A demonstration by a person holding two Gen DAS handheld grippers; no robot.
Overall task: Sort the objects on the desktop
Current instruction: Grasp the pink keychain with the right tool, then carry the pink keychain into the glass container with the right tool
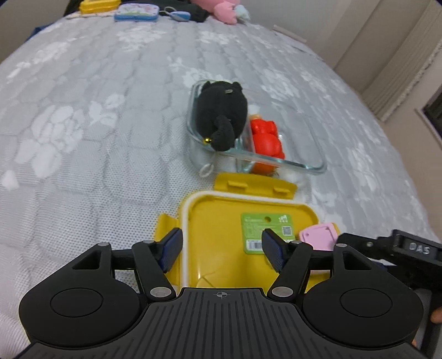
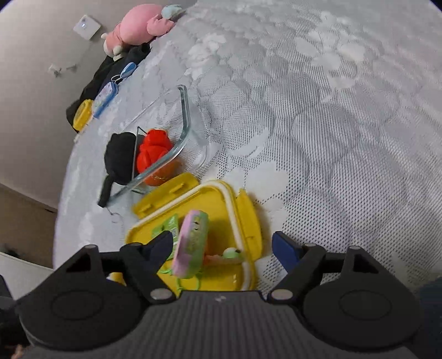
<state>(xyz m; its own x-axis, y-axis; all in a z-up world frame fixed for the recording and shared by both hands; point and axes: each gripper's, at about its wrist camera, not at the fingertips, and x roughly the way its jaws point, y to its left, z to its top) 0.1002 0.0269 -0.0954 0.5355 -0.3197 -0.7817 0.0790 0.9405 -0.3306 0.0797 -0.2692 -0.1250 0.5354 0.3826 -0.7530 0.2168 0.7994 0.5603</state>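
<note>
A clear glass container (image 1: 317,165) sits on the grey quilted bed and holds a black plush toy (image 1: 221,116) and a red toy (image 1: 266,138); it also shows in the right wrist view (image 2: 185,110). A yellow lid (image 1: 221,221) with a green label lies upside down in front of it. My left gripper (image 1: 222,248) is open above the lid. My right gripper (image 2: 223,251) is open over the lid (image 2: 221,276); a pink and green toy (image 2: 192,243) leans against its left finger, and a small green toy (image 2: 233,254) lies beside. I cannot tell if the fingers touch the lid.
At the bed's far edge lie a pink plush (image 2: 138,24), a blue-edged tin (image 1: 136,12), a yellow box (image 1: 99,5) and dark clothing (image 2: 116,66). A wall runs along the bed.
</note>
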